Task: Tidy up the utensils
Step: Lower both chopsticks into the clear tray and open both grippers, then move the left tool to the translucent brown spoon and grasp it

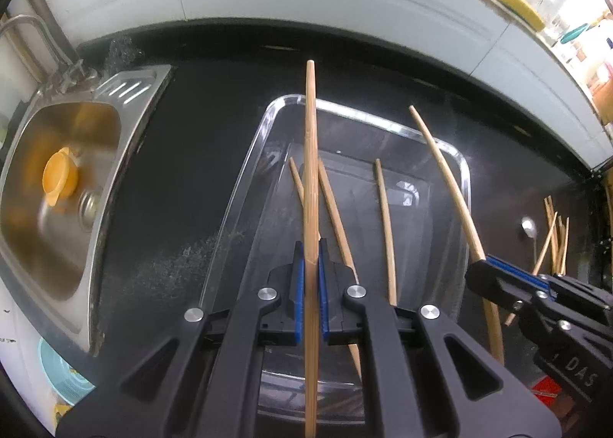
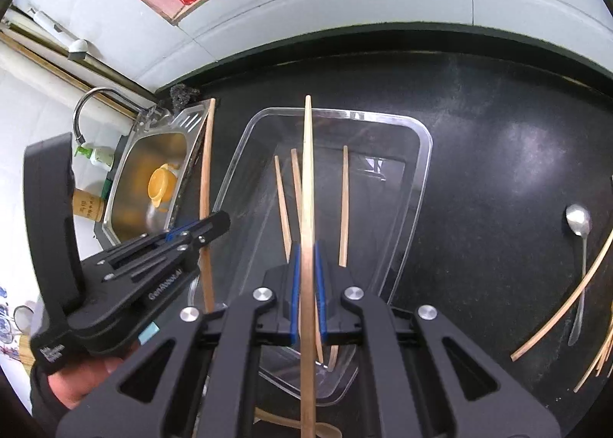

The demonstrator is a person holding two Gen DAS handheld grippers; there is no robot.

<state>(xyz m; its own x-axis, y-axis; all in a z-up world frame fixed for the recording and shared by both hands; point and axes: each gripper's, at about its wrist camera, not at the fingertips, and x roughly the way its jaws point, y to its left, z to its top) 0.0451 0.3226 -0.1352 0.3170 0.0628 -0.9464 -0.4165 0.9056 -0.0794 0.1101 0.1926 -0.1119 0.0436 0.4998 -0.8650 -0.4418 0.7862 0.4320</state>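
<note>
My left gripper (image 1: pixel 311 251) is shut on a bamboo chopstick (image 1: pixel 311 154) that points away over the clear plastic tray (image 1: pixel 264 124). My right gripper (image 2: pixel 306 252) is likewise shut on a chopstick (image 2: pixel 307 170), held above the same tray (image 2: pixel 423 147). Each view shows the other gripper from the side: the right one (image 1: pixel 481 267) over the tray's right rim with its chopstick (image 1: pixel 446 174), the left one (image 2: pixel 219 223) over the left rim with its chopstick (image 2: pixel 207 170). Three chopsticks (image 2: pixel 345 200) lie loose inside the tray.
A steel sink (image 1: pixel 130 82) with an orange cup (image 1: pixel 59 175) sits left of the tray. On the black counter to the right lie a metal spoon (image 2: pixel 579 225) and several loose chopsticks (image 2: pixel 567 304). A tiled wall borders the counter's far edge. A hand (image 2: pixel 76 384) holds the left gripper.
</note>
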